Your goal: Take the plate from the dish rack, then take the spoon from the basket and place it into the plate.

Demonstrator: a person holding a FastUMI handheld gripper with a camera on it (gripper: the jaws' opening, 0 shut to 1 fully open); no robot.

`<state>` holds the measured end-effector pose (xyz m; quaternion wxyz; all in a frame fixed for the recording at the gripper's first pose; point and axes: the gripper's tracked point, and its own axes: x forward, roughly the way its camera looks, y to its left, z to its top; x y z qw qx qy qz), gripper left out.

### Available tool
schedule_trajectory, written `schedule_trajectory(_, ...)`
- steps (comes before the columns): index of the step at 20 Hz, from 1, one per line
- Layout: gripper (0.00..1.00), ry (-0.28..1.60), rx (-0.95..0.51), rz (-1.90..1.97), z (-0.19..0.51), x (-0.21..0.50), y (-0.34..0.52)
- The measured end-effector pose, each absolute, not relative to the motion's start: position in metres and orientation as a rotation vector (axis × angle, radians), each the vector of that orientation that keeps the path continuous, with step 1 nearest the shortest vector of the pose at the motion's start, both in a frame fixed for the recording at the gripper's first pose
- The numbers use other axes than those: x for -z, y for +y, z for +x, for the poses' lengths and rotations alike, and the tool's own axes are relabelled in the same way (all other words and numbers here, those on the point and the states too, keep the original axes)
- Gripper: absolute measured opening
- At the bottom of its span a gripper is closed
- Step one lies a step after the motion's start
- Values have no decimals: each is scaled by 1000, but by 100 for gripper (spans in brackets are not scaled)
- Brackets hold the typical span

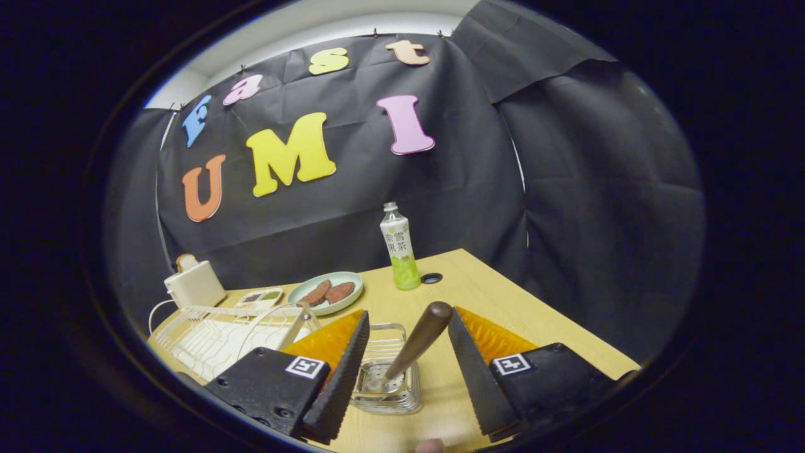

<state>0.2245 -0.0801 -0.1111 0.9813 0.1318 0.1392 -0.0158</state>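
Note:
A spoon (416,343) with a brown wooden handle stands tilted in a small clear wire basket (385,397) on the wooden table (503,308). My gripper (409,314) is open, its black fingers on either side of the handle. The handle's rounded top lies close to the right finger (468,365) and I cannot tell if it touches; the left finger (343,371) is well apart from it. The white wire dish rack (220,333) stands to the left of the left finger. A pale green plate (349,280) holding two brown patties rests on the table beyond the rack.
A green drink bottle (400,248) stands beyond the basket, next to a round cable hole (431,277). A white appliance (195,283) with a cord and a small dish (261,296) sit behind the rack. The table's right edge drops off near the black cloth wall.

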Motion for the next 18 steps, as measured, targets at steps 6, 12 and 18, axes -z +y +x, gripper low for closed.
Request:
schedule_trajectory(6, 32, 254, -11, 264, 215, 92, -64)
schedule_trajectory(12, 15, 214, -1, 242, 200, 64, -61)
schedule_trajectory(18, 13, 105, 20, 208, 174, -7, -56)
